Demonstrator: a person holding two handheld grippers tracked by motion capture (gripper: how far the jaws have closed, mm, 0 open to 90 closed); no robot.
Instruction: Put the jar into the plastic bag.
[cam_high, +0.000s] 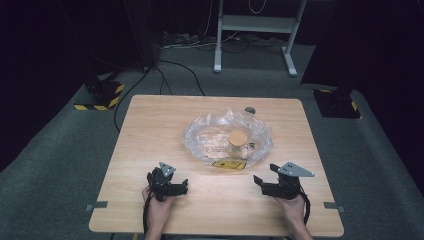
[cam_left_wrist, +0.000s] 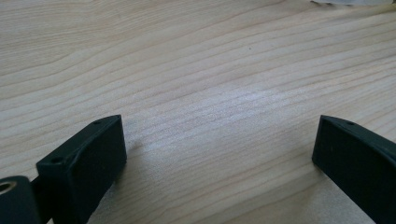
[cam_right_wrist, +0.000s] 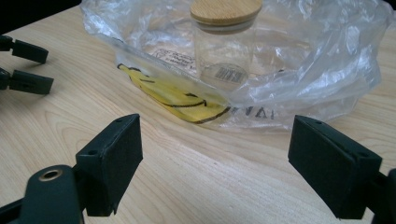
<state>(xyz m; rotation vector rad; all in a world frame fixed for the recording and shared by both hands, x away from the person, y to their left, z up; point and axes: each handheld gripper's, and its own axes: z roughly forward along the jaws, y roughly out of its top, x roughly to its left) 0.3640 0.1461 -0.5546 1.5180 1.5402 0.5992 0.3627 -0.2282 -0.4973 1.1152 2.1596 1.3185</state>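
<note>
A crumpled clear plastic bag (cam_high: 210, 132) (cam_right_wrist: 308, 65) lies at the table's middle, printed with black text and a yellow mark (cam_right_wrist: 180, 98). Inside it stands a glass jar (cam_right_wrist: 224, 51) with a round wooden lid (cam_high: 238, 137) (cam_right_wrist: 226, 9). My left gripper (cam_high: 167, 181) (cam_left_wrist: 219, 149) rests near the front edge, left of the bag, open over bare wood. My right gripper (cam_high: 266, 174) (cam_right_wrist: 215, 158) is open just short of the bag's near edge, with nothing between its jaws. The left gripper (cam_right_wrist: 35, 66) also shows at the left of the right gripper view.
The wooden table (cam_high: 150, 130) carries a small grey round piece (cam_high: 250, 110) at its far edge behind the bag. On the grey carpet around it stand yellow-black striped bases (cam_high: 102, 95) and a white desk frame (cam_high: 255, 30). Cables run across the floor.
</note>
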